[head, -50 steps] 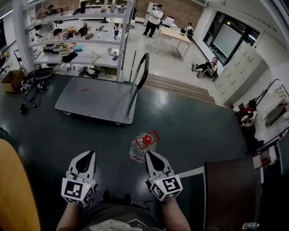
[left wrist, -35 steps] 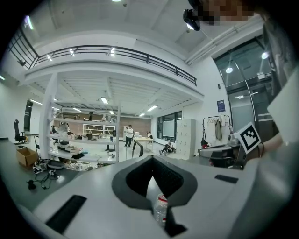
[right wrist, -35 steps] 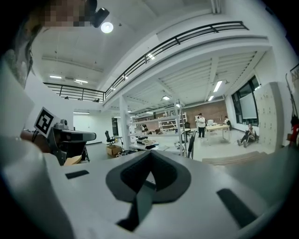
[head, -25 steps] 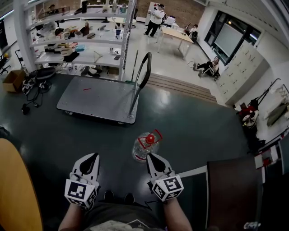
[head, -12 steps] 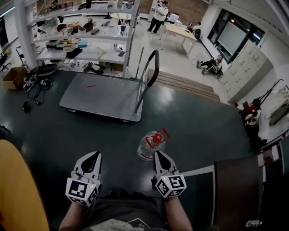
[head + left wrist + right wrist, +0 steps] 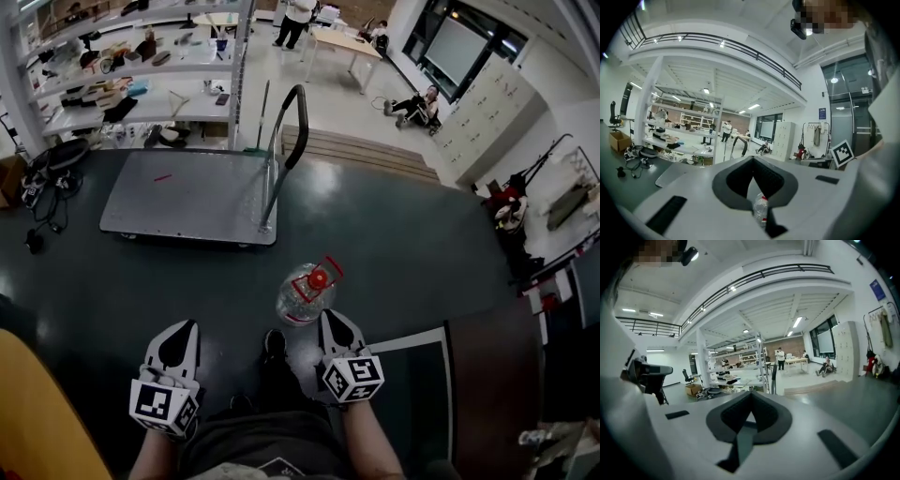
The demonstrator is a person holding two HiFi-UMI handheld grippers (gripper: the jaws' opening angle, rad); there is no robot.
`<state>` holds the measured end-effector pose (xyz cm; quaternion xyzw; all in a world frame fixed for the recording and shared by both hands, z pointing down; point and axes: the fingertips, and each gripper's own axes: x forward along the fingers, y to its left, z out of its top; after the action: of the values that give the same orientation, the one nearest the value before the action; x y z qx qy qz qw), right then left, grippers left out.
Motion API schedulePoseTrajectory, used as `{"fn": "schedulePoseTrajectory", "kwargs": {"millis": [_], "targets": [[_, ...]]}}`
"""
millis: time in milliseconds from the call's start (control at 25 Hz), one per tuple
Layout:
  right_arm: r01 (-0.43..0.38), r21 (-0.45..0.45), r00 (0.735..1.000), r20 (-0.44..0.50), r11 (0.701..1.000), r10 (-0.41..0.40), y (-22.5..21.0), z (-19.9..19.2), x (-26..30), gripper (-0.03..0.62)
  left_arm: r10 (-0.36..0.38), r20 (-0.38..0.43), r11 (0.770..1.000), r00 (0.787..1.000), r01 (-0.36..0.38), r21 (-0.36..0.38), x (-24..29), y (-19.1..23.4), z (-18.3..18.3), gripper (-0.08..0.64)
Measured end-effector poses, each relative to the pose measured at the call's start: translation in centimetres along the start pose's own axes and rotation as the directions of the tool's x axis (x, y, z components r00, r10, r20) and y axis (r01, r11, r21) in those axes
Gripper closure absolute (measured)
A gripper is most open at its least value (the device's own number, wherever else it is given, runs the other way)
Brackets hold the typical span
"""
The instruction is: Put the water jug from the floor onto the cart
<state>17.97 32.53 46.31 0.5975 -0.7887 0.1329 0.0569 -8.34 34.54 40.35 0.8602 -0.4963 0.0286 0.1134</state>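
Observation:
The clear water jug with a red cap and red handle stands on the dark floor just ahead of my right gripper, a little to its left. My left gripper hangs further left, apart from the jug. Both grippers are shut and hold nothing. The flat grey cart with its upright black handle stands beyond the jug. In the left gripper view the jug shows through the slit below the left gripper's tips, with the cart at the left. The right gripper points toward the cart handle.
White shelving loaded with items stands behind the cart, with cables on the floor at its left. Low steps and people lie further back. A brown panel with white floor tape is at right, a yellow surface at lower left. My shoe is between the grippers.
The view has shifted forward and the jug now lies closer to my right gripper. Both grippers have sunk slightly. One foot has stepped forward between them.

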Motion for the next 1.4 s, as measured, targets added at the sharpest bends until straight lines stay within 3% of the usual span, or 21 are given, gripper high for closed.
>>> {"fn": "schedulePoseTrajectory", "kwargs": {"millis": [360, 480, 680, 1040, 1200, 1400], "targets": [[-0.008, -0.046, 0.986, -0.168, 0.999, 0.001, -6.7, -5.3, 8.9, 0.6, 0.063, -0.07, 0.998, 0.996, -0.062, 0.025, 9.2, 2.6, -2.4, 0.552], [-0.024, -0.038, 0.977, -0.212, 0.999, 0.015, -8.9, -6.3, 12.5, 0.6, 0.043, -0.115, 0.998, 0.992, -0.038, 0.051, 14.0, 2.3, -2.7, 0.552], [-0.085, -0.021, 0.951, -0.298, 0.996, 0.075, -11.9, -8.5, 17.7, 0.558, 0.002, -0.105, 0.997, 0.995, 0.007, 0.082, 21.6, 1.5, -2.4, 0.552], [-0.167, 0.034, 0.842, -0.516, 0.985, 0.16, -13.6, -17.2, 22.6, 0.488, 0.027, -0.206, 1.0, 0.978, -0.023, 0.021, 28.7, 2.0, -7.3, 0.552], [-0.176, 0.041, 0.768, -0.619, 0.983, 0.163, -13.9, -21.9, 23.2, 0.459, 0.049, -0.254, 0.998, 0.966, -0.055, -0.014, 29.5, 2.7, -10.2, 0.552], [-0.169, 0.043, 0.676, -0.722, 0.985, 0.148, -14.3, -28.1, 24.0, 0.448, 0.028, -0.293, 0.998, 0.956, -0.043, -0.047, 30.9, 3.9, -13.6, 0.552]]}}
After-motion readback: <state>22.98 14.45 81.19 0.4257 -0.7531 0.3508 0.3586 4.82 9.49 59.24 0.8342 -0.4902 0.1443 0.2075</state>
